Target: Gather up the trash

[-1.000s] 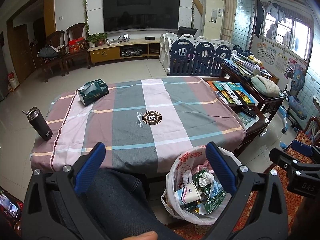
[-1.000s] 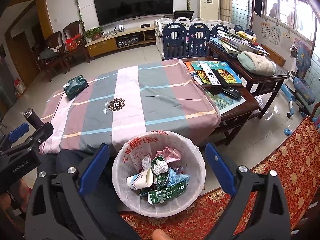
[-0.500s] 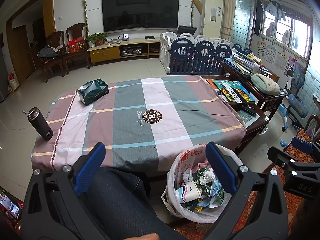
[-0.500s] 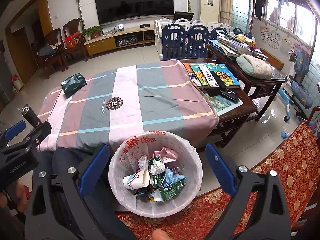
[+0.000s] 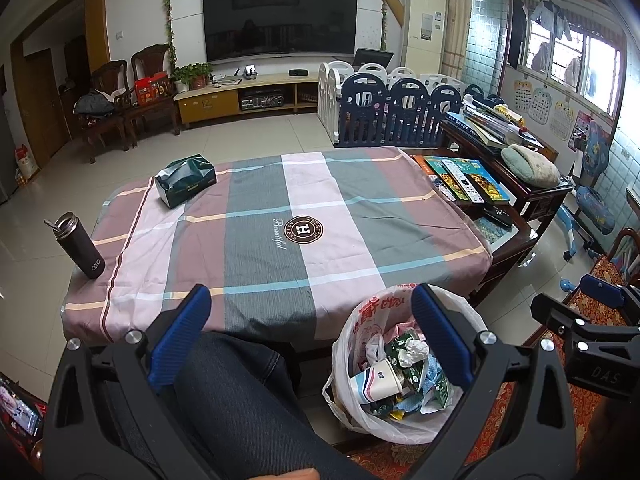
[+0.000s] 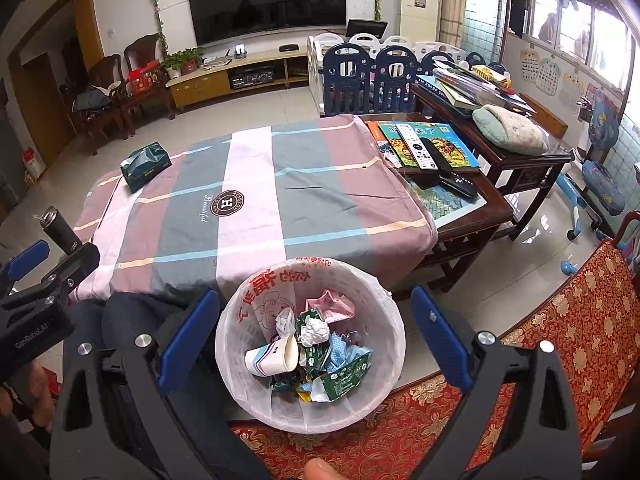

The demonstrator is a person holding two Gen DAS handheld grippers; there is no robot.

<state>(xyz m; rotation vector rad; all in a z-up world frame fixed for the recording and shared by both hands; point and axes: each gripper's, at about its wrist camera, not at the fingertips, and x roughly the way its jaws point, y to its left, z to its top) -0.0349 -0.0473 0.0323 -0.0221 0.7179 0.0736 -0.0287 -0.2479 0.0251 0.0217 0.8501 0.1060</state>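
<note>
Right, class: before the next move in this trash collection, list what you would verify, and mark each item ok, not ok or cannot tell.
1. Left gripper open, nothing held: ok.
2. Right gripper open, nothing held: ok.
3. Waste bin upright, liner in place: ok.
4. Room left in bin above paper cup: ok.
5. Tablecloth free of loose trash: ok; only tissue pack and flask there.
6. Trash on floor: cannot tell.

Evenly lit by daylight from the windows (image 5: 568, 60) at right, panes blown out white. Soft glare on the floor tiles (image 6: 548, 216) below them. Faint shadows only. Sharp centrally; strong fisheye bending and dark vignetted corners. Dim reflection in television screen (image 5: 280, 20).
</note>
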